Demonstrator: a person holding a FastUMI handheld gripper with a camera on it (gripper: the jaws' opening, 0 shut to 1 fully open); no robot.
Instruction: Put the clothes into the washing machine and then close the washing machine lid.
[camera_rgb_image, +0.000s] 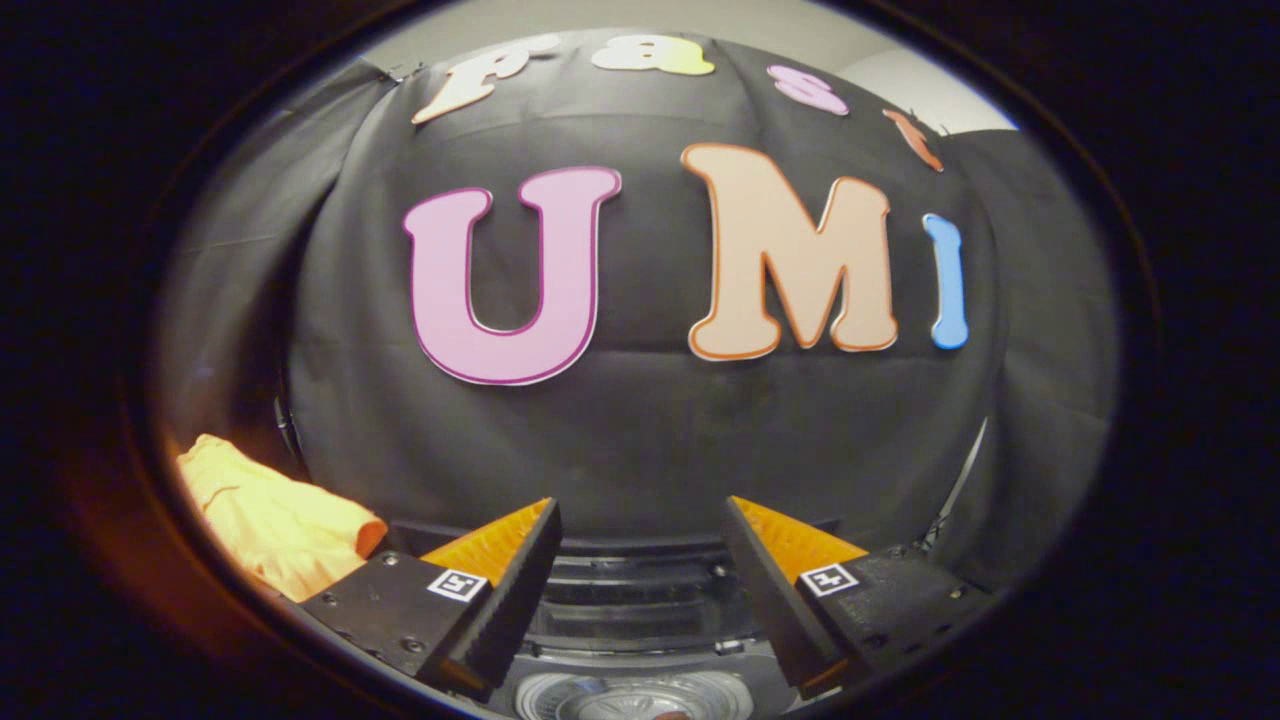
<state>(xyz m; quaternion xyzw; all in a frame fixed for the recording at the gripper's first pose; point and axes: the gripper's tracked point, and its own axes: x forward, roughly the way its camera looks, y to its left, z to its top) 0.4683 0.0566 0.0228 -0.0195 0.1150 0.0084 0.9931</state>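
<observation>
My gripper (640, 540): fingers spread, empty. Yellow cloth (270, 515): off to left of left finger. Washing machine (640, 600): below, between fingers

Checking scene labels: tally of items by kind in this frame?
Clothes: 1, a yellow garment beside the tool's fingers, untouched.
Washing machine: 1, just ahead of and below the fingers.
Tool: 1, fingers apart, holding nothing.
Total: 3
</observation>
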